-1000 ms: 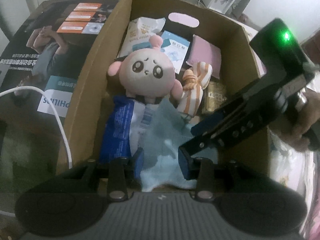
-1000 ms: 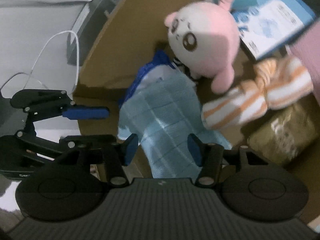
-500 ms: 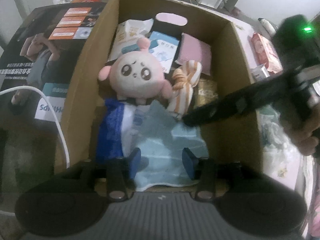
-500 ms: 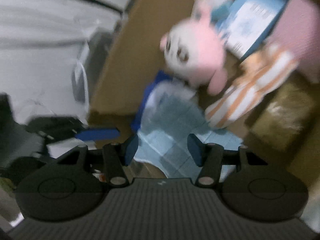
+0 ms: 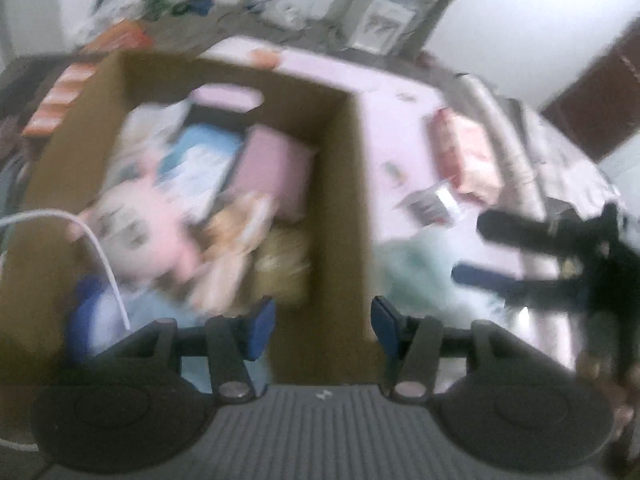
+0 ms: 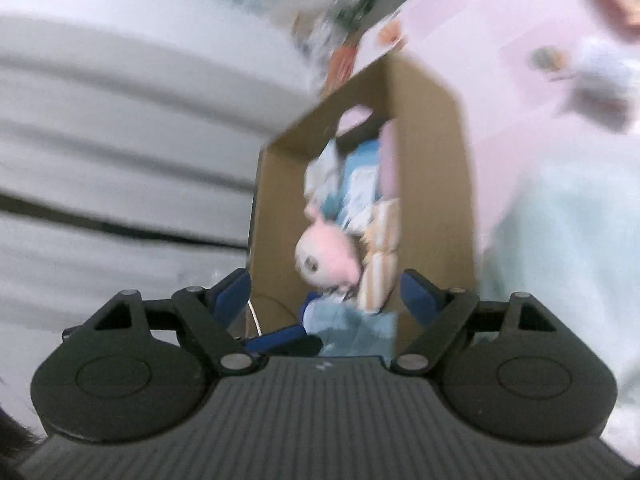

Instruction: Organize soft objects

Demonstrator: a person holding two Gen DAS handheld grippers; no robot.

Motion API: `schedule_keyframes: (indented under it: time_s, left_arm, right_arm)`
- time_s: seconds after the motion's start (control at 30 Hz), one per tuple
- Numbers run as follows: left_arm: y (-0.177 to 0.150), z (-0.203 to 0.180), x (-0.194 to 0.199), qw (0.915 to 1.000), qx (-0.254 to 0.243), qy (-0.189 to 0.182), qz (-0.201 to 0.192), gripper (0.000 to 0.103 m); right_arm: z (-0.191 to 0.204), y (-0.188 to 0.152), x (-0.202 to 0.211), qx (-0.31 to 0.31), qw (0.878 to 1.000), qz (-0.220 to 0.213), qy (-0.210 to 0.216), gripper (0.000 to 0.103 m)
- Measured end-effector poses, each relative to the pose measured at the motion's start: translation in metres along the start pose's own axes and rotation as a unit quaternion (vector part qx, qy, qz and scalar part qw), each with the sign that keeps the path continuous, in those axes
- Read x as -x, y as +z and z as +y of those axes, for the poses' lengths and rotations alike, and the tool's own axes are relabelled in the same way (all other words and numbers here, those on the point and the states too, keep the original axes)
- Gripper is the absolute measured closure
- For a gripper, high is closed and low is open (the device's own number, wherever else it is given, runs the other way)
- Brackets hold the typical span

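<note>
Soft pink round-headed plush doll lies inside the brown cardboard box, ahead and left of your left gripper, whose blue-padded fingers stand apart, empty. From the right wrist, your right gripper is spread wide, holding nothing; doll and light blue checked cloth sit between its fingers.
</note>
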State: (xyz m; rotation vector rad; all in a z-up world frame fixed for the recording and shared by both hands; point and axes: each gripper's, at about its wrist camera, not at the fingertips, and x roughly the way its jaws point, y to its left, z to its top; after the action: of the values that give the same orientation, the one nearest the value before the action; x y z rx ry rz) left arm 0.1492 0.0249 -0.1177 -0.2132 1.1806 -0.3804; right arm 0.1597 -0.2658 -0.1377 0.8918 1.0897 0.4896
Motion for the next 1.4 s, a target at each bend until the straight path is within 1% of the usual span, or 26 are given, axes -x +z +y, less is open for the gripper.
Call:
schedule_keyframes:
  time_s: [0.07, 0.17, 0.3, 0.4, 0.47, 0.53, 0.6, 0.63, 0.7, 0.77, 0.8, 0.87, 0.9, 0.97, 1.0, 1.1, 1.23, 1.27, 1.3, 1.33, 1.37, 1.4]
  left_arm:
    - [0.008, -0.026, -0.009, 0.9997, -0.02, -0.012, -0.002, 0.047]
    - [0.015, -0.065, -0.025, 0.9984, -0.048, -0.031, 0.005, 0.047]
    - [0.017, -0.12, -0.054, 0.9948, -0.082, -0.055, 0.024, 0.047]
    - [0.017, -0.155, -0.076, 0.9925, -0.099, -0.06, 0.04, 0.047]
    - [0.022, -0.17, -0.089, 0.9924, -0.104, -0.051, 0.042, 0.047]
    - [0.031, -0.178, -0.105, 0.9946, -0.088, -0.033, 0.044, 0.047]
    - [0.045, -0.177, -0.121, 0.997, -0.064, -0.012, 0.043, 0.047]
    - [0.052, -0.177, -0.128, 0.9976, -0.058, 0.0, 0.039, 0.047]
    - [0.068, -0.176, -0.144, 0.9979, -0.053, 0.025, 0.028, 0.047]
    - [0.083, -0.173, -0.163, 0.9975, -0.046, 0.037, 0.038, 0.047]
    - [0.089, -0.169, -0.171, 0.9978, -0.035, 0.034, 0.045, 0.047]
    - [0.1, -0.16, -0.188, 0.9976, 0.0, 0.013, 0.068, 0.047]
    - [0.104, -0.155, -0.196, 0.9967, 0.017, 0.007, 0.079, 0.047]
    - [0.109, -0.151, -0.209, 0.9957, 0.031, 0.006, 0.087, 0.046]
    - [0.112, -0.15, -0.217, 0.9951, 0.036, 0.003, 0.091, 0.046]
    - [0.117, -0.145, -0.232, 0.9932, 0.059, 0.001, 0.1, 0.046]
    - [0.12, -0.145, -0.244, 0.9928, 0.056, 0.015, 0.105, 0.046]
    - [0.12, -0.145, -0.247, 0.9926, 0.055, 0.019, 0.107, 0.046]
    - [0.119, -0.146, -0.248, 0.9926, 0.053, 0.021, 0.107, 0.046]
    - [0.119, -0.146, -0.249, 0.9928, 0.052, 0.023, 0.106, 0.045]
    - [0.12, -0.147, -0.25, 0.9929, 0.051, 0.025, 0.105, 0.045]
    - [0.12, -0.148, -0.25, 0.9931, 0.049, 0.028, 0.102, 0.045]
  right_arm:
    - [-0.017, 0.0, 0.034, -0.028, 0.999, -0.042, -0.008, 0.021]
    - [-0.044, 0.001, 0.081, -0.06, 0.993, -0.097, -0.025, 0.021]
    - [-0.081, 0.005, 0.138, -0.088, 0.983, -0.153, -0.057, 0.021]
    - [-0.109, 0.01, 0.163, -0.103, 0.978, -0.163, -0.083, 0.021]
    - [-0.123, 0.017, 0.171, -0.106, 0.976, -0.162, -0.104, 0.021]
    - [-0.133, 0.025, 0.166, -0.105, 0.976, -0.155, -0.113, 0.021]
    - [-0.146, 0.043, 0.156, -0.108, 0.977, -0.142, -0.115, 0.021]
    - [-0.153, 0.055, 0.151, -0.115, 0.978, -0.133, -0.115, 0.021]
    - [-0.165, 0.082, 0.128, -0.123, 0.981, -0.112, -0.101, 0.021]
    - [-0.175, 0.111, 0.101, -0.124, 0.983, -0.093, -0.094, 0.021]
    - [-0.177, 0.125, 0.089, -0.123, 0.985, -0.085, -0.091, 0.021]
    - [-0.18, 0.154, 0.065, -0.108, 0.989, -0.066, -0.072, 0.021]
    - [-0.18, 0.168, 0.052, -0.104, 0.99, -0.055, -0.072, 0.021]
    - [-0.181, 0.185, 0.03, -0.094, 0.993, -0.03, -0.071, 0.021]
    - [-0.182, 0.193, 0.018, -0.086, 0.994, -0.014, -0.072, 0.021]
    - [-0.185, 0.207, -0.012, -0.077, 0.992, 0.031, -0.097, 0.021]
    - [-0.186, 0.217, -0.035, -0.062, 0.989, 0.056, -0.12, 0.022]
    - [-0.188, 0.218, -0.041, -0.063, 0.988, 0.063, -0.124, 0.023]
    - [-0.19, 0.22, -0.045, -0.064, 0.988, 0.069, -0.122, 0.029]
    - [-0.192, 0.219, -0.047, -0.067, 0.988, 0.074, -0.121, 0.039]
    - [-0.193, 0.218, -0.051, -0.071, 0.987, 0.079, -0.12, 0.042]
    - [-0.195, 0.216, -0.051, -0.07, 0.987, 0.081, -0.12, 0.047]
